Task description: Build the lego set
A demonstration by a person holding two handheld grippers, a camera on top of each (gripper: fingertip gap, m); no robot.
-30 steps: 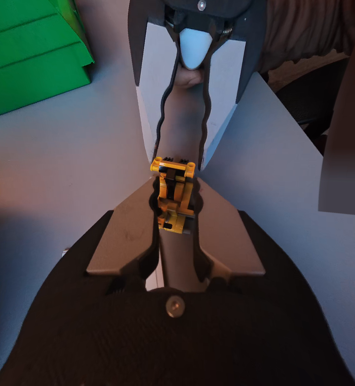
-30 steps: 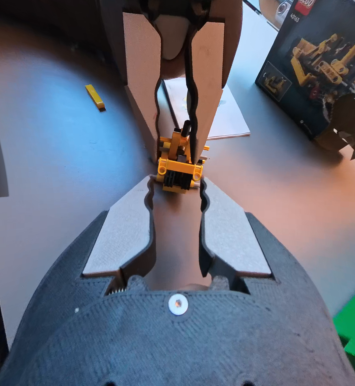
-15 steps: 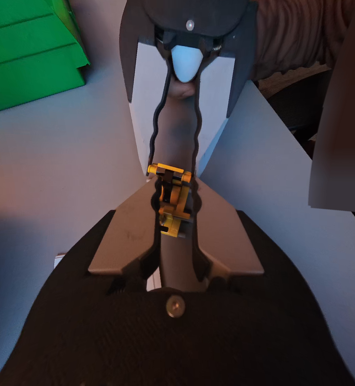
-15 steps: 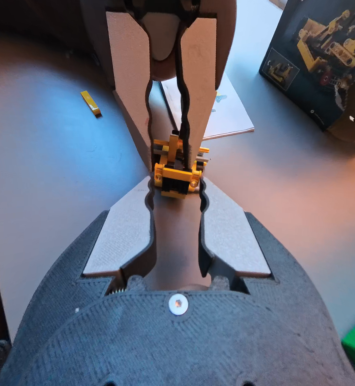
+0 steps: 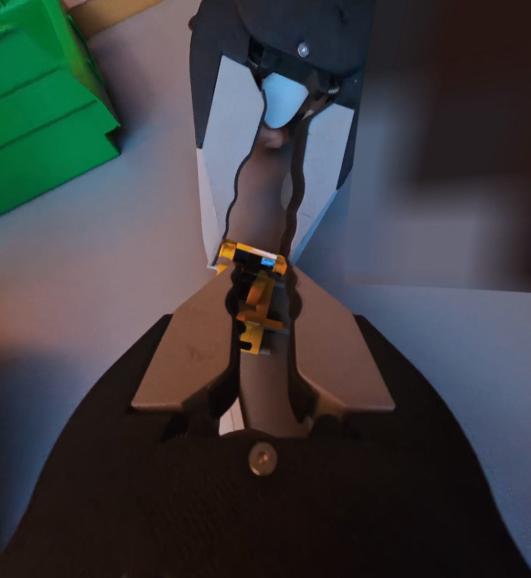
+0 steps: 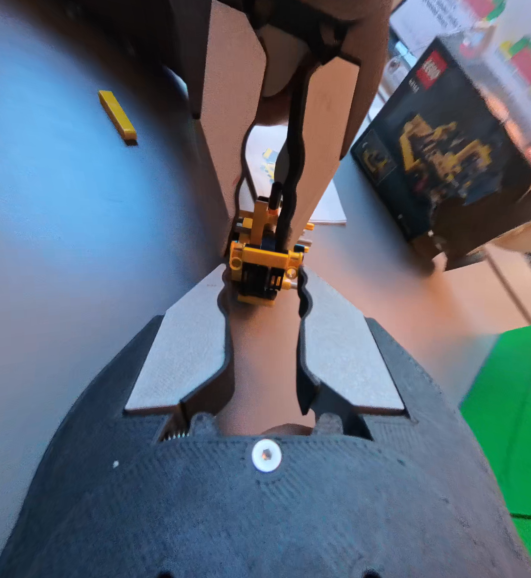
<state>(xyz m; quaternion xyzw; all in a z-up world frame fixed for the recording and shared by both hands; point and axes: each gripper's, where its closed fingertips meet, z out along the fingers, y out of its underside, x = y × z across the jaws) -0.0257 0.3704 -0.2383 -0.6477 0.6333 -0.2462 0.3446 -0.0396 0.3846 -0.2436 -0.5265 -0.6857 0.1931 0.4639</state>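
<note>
1. The yellow-and-black lego assembly point(image 5: 256, 300) lies between the two grippers, its long axis running along the line from one gripper to the other; its wide yellow crossbar end points toward the right gripper, its narrower yellow tail back into the left gripper's gap.
2. The left gripper point(image 5: 261, 300) pinches the assembly's narrow body – its fingers point(image 5: 204, 337) are closed in on the sides, the tail lying between them behind the tips.
3. The right gripper point(image 6: 262, 281) faces it head-on, tips nearly meeting the left gripper's tips. Its fingers point(image 6: 192, 341) sit close at either side of the crossbar end, which lies right at the fingertips – whether they press it or merely flank it cannot be told.
4. In the right wrist view the crossbar runs across the gap, with a black upright pin rising from the body beyond it.
5. Both grippers are tilted down toward the grey table point(image 5: 86, 266).
6. Beyond the right gripper's fingers: a loose yellow bar point(image 6: 117, 115) to the left, a white booklet point(image 6: 326, 209) under the left gripper, a dark lego box point(image 6: 439, 150) to the right.
7. A green bin point(image 5: 29, 125) stands left of the left gripper's fingers.
</note>
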